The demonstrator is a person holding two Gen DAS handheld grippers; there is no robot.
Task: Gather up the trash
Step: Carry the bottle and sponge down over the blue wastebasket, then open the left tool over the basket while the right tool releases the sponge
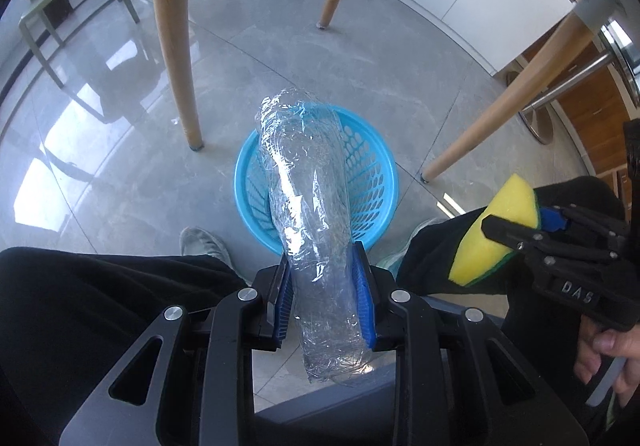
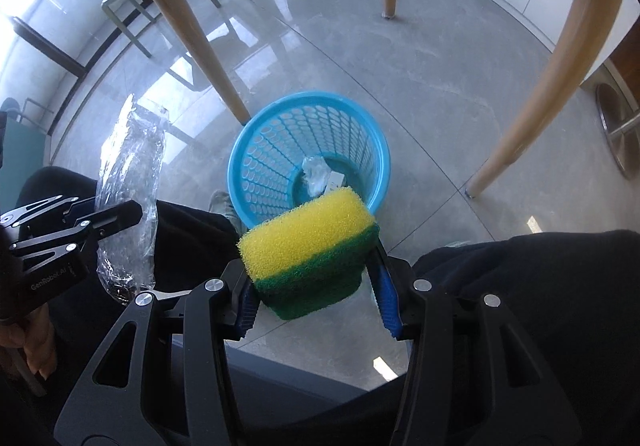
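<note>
My left gripper [image 1: 322, 290] is shut on a crumpled clear plastic wrapper [image 1: 308, 206], held above the blue mesh trash basket [image 1: 376, 182] on the floor. My right gripper [image 2: 316, 294] is shut on a yellow and green sponge [image 2: 308, 246], held just in front of the basket [image 2: 272, 150]. Small crumpled scraps [image 2: 320, 174] lie in the basket's bottom. The right gripper with the sponge [image 1: 496, 226] shows at the right of the left wrist view. The left gripper with the wrapper [image 2: 128, 182] shows at the left of the right wrist view.
Wooden table legs [image 1: 172, 38] [image 2: 544, 86] stand around the basket on a glossy grey tile floor. My black-trousered knees [image 1: 100, 306] and a grey shoe [image 1: 204, 242] are close below. A pale green chair [image 1: 68, 2] stands far left.
</note>
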